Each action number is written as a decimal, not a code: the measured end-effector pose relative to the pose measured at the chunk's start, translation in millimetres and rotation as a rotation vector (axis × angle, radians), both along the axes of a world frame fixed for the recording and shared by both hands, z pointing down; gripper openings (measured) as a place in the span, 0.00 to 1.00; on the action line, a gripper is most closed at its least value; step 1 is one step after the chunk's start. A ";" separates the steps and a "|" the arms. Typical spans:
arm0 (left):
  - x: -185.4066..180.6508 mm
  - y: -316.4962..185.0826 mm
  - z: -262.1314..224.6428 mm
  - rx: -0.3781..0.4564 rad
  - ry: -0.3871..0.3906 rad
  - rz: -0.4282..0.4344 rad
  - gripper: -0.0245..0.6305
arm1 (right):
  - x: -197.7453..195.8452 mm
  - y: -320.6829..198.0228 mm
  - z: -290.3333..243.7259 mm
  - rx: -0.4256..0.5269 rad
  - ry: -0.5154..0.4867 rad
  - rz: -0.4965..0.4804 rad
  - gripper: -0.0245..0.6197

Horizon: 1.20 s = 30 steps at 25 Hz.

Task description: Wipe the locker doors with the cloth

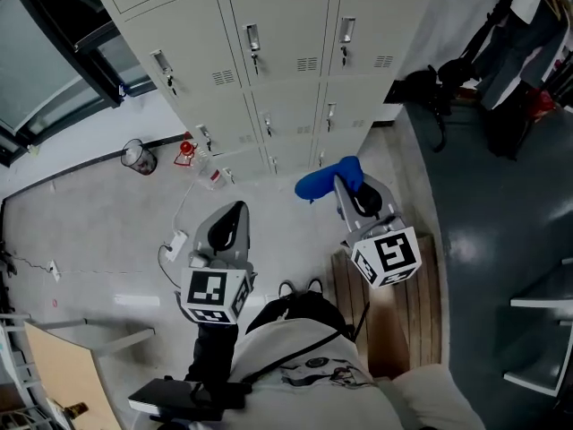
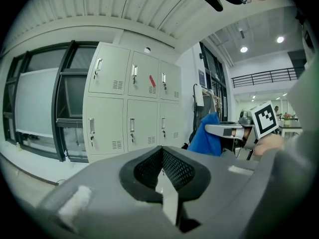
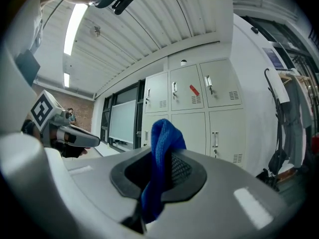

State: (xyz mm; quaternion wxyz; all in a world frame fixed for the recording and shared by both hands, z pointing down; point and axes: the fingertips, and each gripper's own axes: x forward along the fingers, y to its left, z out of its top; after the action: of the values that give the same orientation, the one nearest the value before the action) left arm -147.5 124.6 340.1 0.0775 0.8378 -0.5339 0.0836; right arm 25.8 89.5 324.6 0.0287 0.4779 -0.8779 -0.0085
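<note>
The grey lockers (image 1: pixel 286 61) stand ahead, two rows of doors with handles and keys; they also show in the left gripper view as lockers (image 2: pixel 132 103) and in the right gripper view as lockers (image 3: pixel 199 113). My right gripper (image 1: pixel 345 183) is shut on a blue cloth (image 1: pixel 324 180), held short of the lower doors without touching them. That cloth (image 3: pixel 160 148) stands up out of the right gripper (image 3: pixel 159 169). My left gripper (image 1: pixel 235 213) hangs lower and further left, shut with nothing in it (image 2: pixel 162 171). From there the cloth (image 2: pixel 207 136) shows at the right.
A wire waste basket (image 1: pixel 139 157) and a red object (image 1: pixel 185 150) sit on the floor left of the lockers. A power strip with cable (image 1: pixel 175 243) lies near my left gripper. Wooden slats (image 1: pixel 394 303) lie below the right gripper. A black bag (image 1: pixel 421 88) and a person (image 1: pixel 528 25) are right of the lockers.
</note>
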 end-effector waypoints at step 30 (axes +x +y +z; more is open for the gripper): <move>1.9 -32.7 -28.5 0.071 -0.002 -0.060 0.04 | 3.9 -31.3 -37.1 0.072 -0.006 -0.032 0.10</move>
State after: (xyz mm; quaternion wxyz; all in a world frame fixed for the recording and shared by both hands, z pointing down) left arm -145.6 91.9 311.6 0.0496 0.8236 -0.5614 0.0630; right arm 29.7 58.2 287.5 0.0085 0.4645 -0.8847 -0.0391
